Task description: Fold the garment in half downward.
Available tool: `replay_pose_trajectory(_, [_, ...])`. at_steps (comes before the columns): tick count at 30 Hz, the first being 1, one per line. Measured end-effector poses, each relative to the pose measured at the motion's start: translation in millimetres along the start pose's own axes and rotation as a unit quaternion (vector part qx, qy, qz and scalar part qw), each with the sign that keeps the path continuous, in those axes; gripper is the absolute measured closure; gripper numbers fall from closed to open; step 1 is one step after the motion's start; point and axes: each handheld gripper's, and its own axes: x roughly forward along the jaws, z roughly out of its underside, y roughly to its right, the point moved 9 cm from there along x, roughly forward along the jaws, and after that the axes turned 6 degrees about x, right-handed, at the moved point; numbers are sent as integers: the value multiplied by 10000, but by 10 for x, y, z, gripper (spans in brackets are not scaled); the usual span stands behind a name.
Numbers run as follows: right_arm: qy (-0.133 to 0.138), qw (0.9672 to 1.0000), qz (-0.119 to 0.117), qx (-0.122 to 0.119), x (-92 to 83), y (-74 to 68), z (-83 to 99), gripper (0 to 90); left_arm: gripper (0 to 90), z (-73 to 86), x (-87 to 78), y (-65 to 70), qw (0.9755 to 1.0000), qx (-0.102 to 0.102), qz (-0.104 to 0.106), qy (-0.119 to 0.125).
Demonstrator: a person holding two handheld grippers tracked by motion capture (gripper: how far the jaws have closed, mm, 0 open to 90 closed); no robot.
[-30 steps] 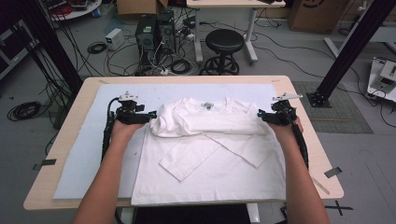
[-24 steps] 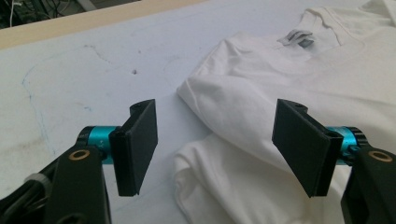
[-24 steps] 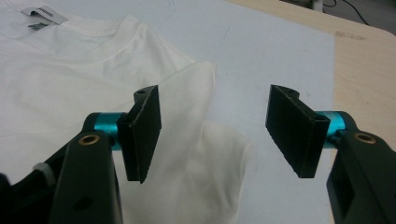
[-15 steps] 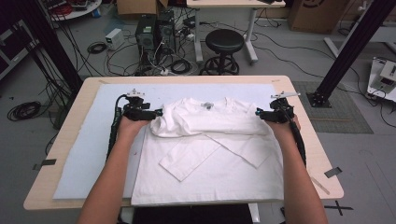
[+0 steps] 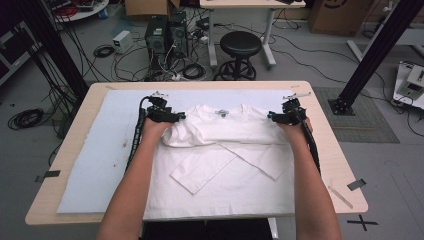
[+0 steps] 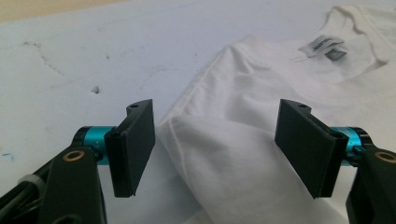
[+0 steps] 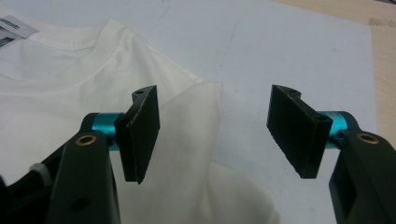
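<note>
A: Item one: shirt (image 5: 225, 150), white. Lying flat on the pale mat (image 5: 110, 150) covering the worktop (image 5: 340, 165), collar toward the far edge, label showing inside the neck. Sleeves crossing over the body in an X, likely tucked in for folding. Top part bunching up at both shoulders.

B: Item two: left gripper (image 5: 181, 116). Resting at the shirt's left shoulder, jaws standing apart after just widening. Seen from the left gripper view, a rounded fold of cloth (image 6: 219, 154) sitting between the pads (image 6: 135, 144), touching neither. Pinching nothing.

A: Item three: right gripper (image 5: 270, 116). Mirroring the first at the opposite shoulder, jaws likewise apart after just widening. From the right gripper view, shoulder edge (image 7: 205, 126) lying under the gap, one pad (image 7: 142, 130) over cloth, the other over bare mat. Clamping nothing.

B: Reason for placement: both tools straddling matching corners, probably to keep the fold square and the two halves even.

A: Judging stage: sleeves in, body fold in hand, not yet finished.

B: Risk noted: thin cloth, slipping easily, bunched layers possibly creasing.
</note>
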Motion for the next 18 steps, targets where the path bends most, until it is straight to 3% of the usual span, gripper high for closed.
replay_pose_trajectory(4, [-149,9999,61,22,130,-4,1,361,287,-8,89,-38,9999,25,-99,-56])
replay_pose_trajectory(7, [-267,9996,100,-36,208,8,29,479,295,82,153,-75,9996,-35,-79,-253])
replay_pose_trajectory(10, [-290,9995,82,-53,244,2,51,616,421,103,153,-84,9993,209,-120,-269])
replay_pose_trajectory(11, [-302,9995,35,-44,252,-7,55,657,501,101,145,-77,9994,247,-37,-236])
replay_pose_trajectory(13, [-308,9994,79,-126,254,-10,56,753,713,101,147,-12,9992,143,365,-125])
replay_pose_trajectory(14, [-309,9994,68,-118,250,-23,55,787,748,105,144,3,9989,247,370,-164])
replay_pose_trajectory(16, [-327,9994,51,-132,242,-35,54,787,790,105,144,3,9989,247,370,-164])
replay_pose_trajectory(18, [-275,9993,90,-222,176,-46,19,843,828,45,82,60,9985,379,382,-41])
